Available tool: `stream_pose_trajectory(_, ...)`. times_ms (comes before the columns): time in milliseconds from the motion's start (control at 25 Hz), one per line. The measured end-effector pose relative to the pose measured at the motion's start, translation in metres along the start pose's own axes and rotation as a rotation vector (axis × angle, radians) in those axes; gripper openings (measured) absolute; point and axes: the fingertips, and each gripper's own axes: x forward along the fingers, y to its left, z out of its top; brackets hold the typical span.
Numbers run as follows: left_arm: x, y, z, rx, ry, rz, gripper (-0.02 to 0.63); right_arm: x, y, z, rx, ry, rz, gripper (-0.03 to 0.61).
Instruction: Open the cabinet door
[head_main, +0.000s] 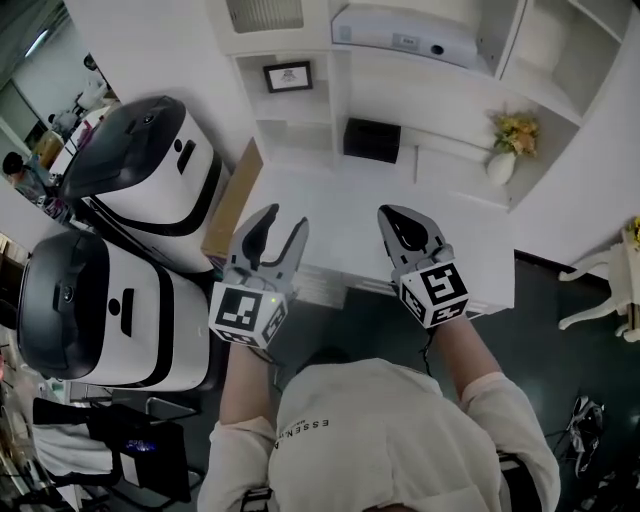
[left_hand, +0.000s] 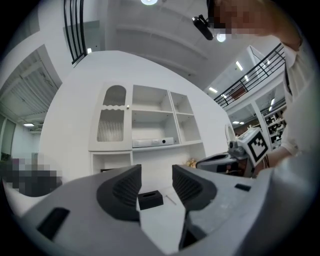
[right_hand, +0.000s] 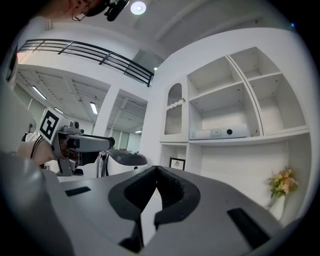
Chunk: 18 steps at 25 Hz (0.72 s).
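**A:** Starting from the left, what did you have?

**B:** White machines with dark lids (head_main: 150, 165) stood beside the white counter (head_main: 330, 205). My left gripper (head_main: 282, 222) hovered over that counter with its jaws apart and nothing between them. A black tissue box (head_main: 372, 139) sat well beyond.

**A:** And the cabinet door?

**B:** I saw the slatted, arched cabinet door (left_hand: 111, 117) at the shelf unit's upper left. It was closed and well apart from both grippers.

**A:** The right side?

**B:** My right gripper (head_main: 393, 212) had its jaws pressed together and held nothing. A vase of yellow flowers (head_main: 503, 160) stood further right.
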Motion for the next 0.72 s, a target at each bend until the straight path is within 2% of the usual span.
stream_pose_trajectory(200, 0.055, 0.026, 0.004, 0.025, -0.006, -0.021, 0.175, 0.04, -0.031, 0.002, -0.002, -0.005, 0.002, 0.015)
stream_pose_trajectory(360, 0.109, 0.046, 0.022, 0.064, -0.045, -0.078, 0.175, 0.072, -0.064, 0.01, -0.013, -0.005, -0.018, 0.015)
stream_pose_trajectory(720, 0.224, 0.12, 0.101, 0.181, -0.158, -0.148, 0.175, 0.145, -0.133, 0.071, -0.052, -0.099, -0.111, 0.015)
